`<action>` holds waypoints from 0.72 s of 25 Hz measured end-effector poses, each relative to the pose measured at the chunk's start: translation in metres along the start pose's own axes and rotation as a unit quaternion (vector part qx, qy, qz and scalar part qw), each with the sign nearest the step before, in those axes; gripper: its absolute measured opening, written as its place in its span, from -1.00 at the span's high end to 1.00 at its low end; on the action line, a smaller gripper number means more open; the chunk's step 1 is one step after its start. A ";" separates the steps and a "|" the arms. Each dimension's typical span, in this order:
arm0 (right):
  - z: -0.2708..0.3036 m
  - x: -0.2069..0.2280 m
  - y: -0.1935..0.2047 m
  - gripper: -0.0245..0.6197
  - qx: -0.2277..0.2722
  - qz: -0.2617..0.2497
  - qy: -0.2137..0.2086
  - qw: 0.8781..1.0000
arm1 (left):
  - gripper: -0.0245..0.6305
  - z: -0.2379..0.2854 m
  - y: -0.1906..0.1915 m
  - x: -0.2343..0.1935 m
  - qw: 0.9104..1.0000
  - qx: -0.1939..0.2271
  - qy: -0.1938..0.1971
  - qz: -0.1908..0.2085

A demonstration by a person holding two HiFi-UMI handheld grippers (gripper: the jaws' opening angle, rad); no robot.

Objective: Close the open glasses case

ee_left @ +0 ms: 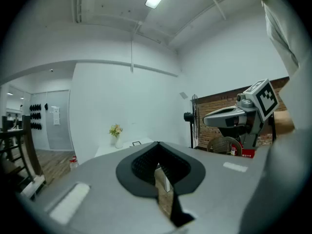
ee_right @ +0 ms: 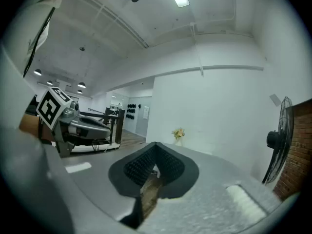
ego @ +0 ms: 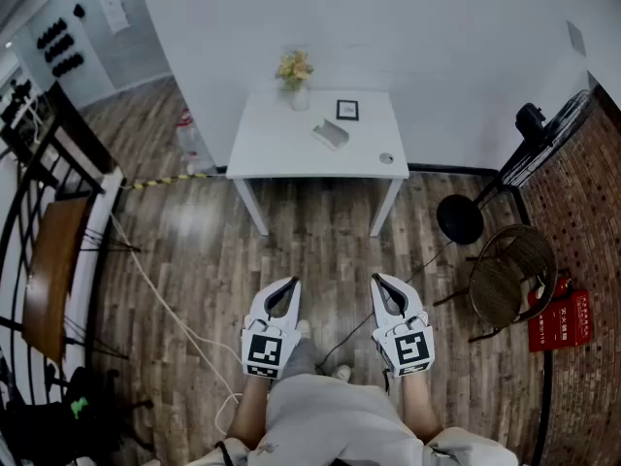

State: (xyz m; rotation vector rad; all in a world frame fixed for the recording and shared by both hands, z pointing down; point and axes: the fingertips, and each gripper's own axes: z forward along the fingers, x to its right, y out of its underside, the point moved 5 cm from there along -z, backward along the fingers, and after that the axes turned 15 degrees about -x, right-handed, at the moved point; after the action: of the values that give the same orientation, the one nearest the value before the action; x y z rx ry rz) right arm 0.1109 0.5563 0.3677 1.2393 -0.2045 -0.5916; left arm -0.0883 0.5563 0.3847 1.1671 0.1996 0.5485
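The grey glasses case [ego: 330,132] lies on the white rectangular surface [ego: 281,149]. Well short of that surface, the left claw [ego: 289,283] and right claw [ego: 379,280] are both closed and empty.

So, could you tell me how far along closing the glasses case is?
Nothing done yet: the glasses case appears open on the white table. Nothing in hand: the left gripper and right gripper are shut and empty, well short of the table. Left: approach and close it.
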 end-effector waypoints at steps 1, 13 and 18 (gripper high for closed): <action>-0.001 -0.002 0.002 0.92 -0.001 0.008 0.000 1.000 | 0.86 -0.001 0.000 0.001 1.000 0.000 0.001 0.001; 0.043 0.008 -0.002 0.91 -0.009 0.021 0.015 1.000 | 0.86 0.037 -0.013 -0.031 1.000 0.022 0.013 0.010; 0.084 0.019 -0.015 0.91 -0.011 0.022 0.010 1.000 | 0.86 0.070 -0.029 -0.065 0.999 0.029 0.017 0.018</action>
State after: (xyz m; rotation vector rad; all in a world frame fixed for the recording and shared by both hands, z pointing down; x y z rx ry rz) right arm 0.0837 0.4740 0.3781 1.2162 -0.2070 -0.5419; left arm -0.1052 0.4584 0.3770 1.2206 0.2246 0.5977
